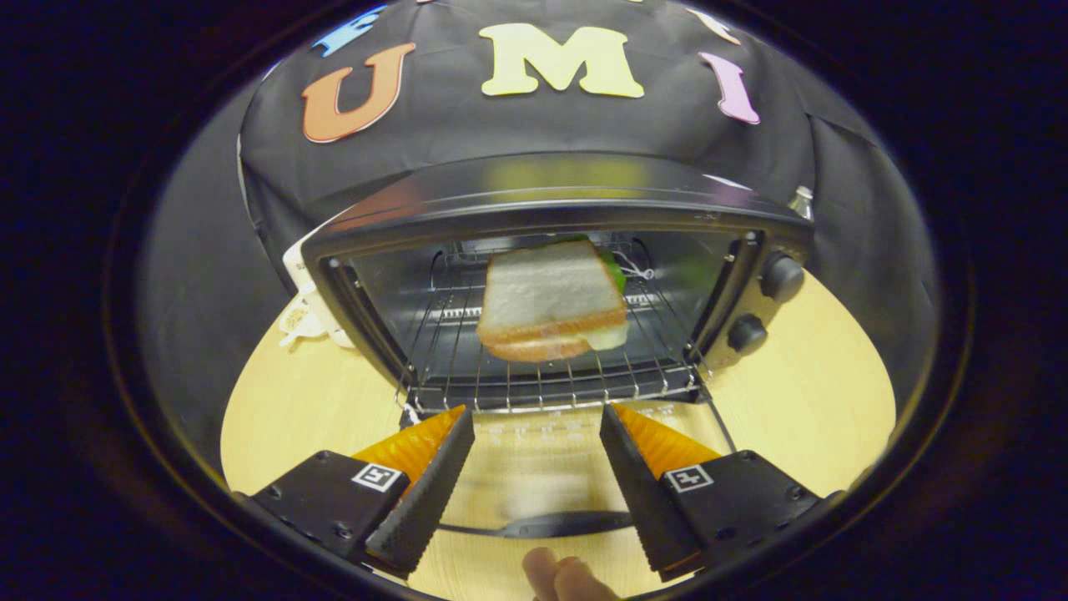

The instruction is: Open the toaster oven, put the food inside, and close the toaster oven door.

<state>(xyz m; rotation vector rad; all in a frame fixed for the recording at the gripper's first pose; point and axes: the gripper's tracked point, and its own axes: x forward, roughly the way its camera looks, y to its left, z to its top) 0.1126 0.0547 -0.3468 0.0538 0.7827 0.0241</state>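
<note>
Gripper view: tool [536, 417] wide open, empty

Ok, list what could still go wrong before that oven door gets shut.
1. The sandwich sits near the front of the wire rack; a jolt could slide it off the rack.
2. The glass door lies fully open under the open gripper; its handle is thin, so the fingers may slip when lifting.
3. Fingertips of a hand rest near the handle and could get pinched.
</note>
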